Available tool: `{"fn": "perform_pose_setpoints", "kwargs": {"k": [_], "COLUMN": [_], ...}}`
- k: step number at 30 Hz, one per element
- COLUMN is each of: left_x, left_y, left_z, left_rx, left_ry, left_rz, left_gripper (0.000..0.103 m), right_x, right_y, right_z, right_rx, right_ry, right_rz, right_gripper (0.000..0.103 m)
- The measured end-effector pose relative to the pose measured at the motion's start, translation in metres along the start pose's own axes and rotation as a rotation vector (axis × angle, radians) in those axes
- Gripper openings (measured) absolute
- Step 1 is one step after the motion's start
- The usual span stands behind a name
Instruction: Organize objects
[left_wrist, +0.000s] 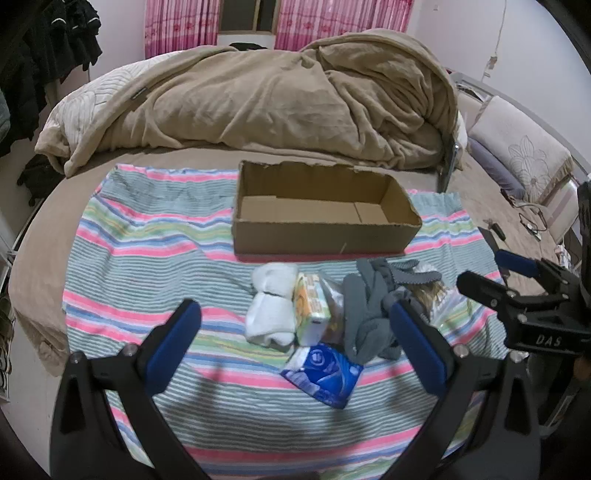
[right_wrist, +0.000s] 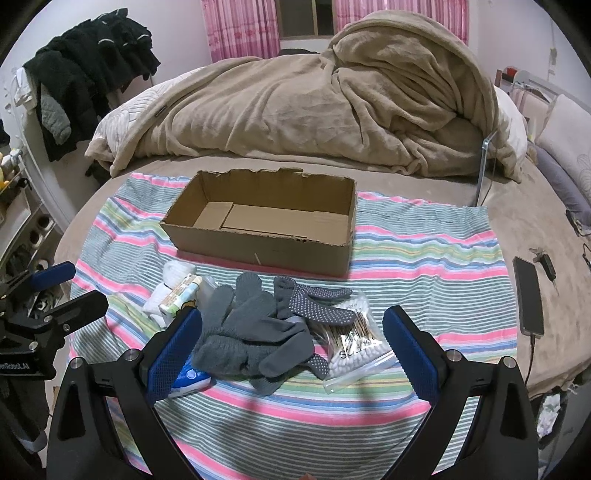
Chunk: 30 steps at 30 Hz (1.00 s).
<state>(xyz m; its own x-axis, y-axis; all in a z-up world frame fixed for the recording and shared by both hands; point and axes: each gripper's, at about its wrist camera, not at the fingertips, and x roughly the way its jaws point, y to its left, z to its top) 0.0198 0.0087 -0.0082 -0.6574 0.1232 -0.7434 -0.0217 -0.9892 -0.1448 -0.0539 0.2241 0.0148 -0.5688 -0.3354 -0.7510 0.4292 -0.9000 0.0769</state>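
Nothing is held yet; the step in hand is judged to be the first pick. The cardboard box is seen empty, set on the striped towel toward the bed's far side, in front of the heaped beige blanket. All items are clustered on the towel just nearer than the box. The left gripper is spread wide with nothing between its fingers, aimed at the rolled white socks, the small carton and the blue packet. The right gripper is likewise spread and empty, framing the grey gloves and the bag of cotton swabs. The gloves are soft knit, limp, dotted with grip bumps on one side; they overlap the swab bag and touch the packet, so a snagged neighbour is a likely risk. The swab bag is clear slippery film; the packet is glossy and flat; the socks are plush and compressible; the carton is rigid and boxy. The next move is judged to need a descent and a pinch on a bunched glove fold, then a lift over the box's torn rim.
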Motion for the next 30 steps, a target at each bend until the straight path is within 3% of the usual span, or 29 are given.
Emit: {"fn": "perform_pose_setpoints", "kwargs": {"k": [30], "left_x": [-0.006], "left_y": [-0.005], "left_z": [-0.009], "left_rx": [-0.047], "left_ry": [-0.01], "left_rz": [0.039], "left_gripper": [0.103], "right_x": [-0.004], "right_y": [-0.011], "right_z": [-0.007], "right_rx": [0.041], "right_ry": [-0.018], "right_rz": [-0.016], "right_gripper": [0.1]}}
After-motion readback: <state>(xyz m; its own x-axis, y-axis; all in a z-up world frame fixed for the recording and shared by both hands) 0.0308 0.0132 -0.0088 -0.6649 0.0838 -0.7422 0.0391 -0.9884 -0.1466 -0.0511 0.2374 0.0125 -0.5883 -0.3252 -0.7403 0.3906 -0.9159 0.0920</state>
